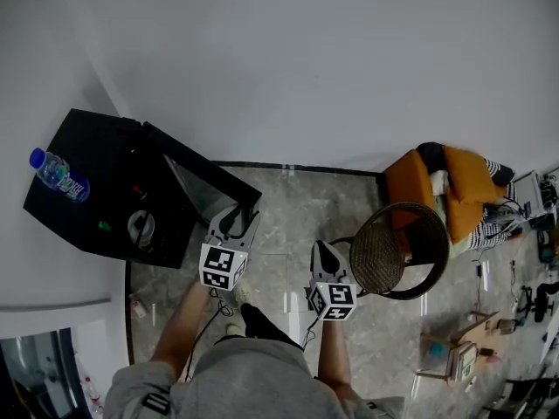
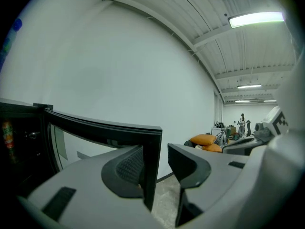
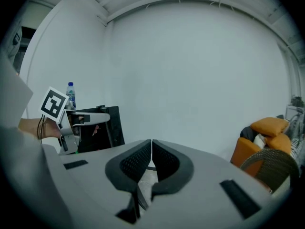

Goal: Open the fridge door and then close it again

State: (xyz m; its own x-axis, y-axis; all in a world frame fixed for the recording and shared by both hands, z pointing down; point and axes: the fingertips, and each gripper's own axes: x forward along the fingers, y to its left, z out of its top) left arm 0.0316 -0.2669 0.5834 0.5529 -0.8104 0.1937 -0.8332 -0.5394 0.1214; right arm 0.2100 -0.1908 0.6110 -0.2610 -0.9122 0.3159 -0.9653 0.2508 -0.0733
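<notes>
Person's forearms reach forward at the bottom of the head view, one gripper per hand.

Right gripper: grey, dark ribbed pads pressed together, nothing between them. It hangs free over the grey marbled tile floor, touching nothing, just right of the left gripper.

Left gripper: jaws parted, straddling the free edge of the black-framed glass fridge door. The left pad lies against the door's far face. A thin gap shows between the door's edge and the right pad, so it is not clamped.

The door stands swung open, angled out from the low black cabinet fridge, which sits on the floor in the corner at the person's left, against the white wall. The interior is dark; its contents are too dim to identify.

A clear plastic water bottle with a blue cap stands on the fridge top, near its far left corner.

To the right, well apart from the fridge, is a round dark wicker chair. Orange cushions are piled just behind it.

Beyond these, at the right edge, is floor clutter too small to name.
</notes>
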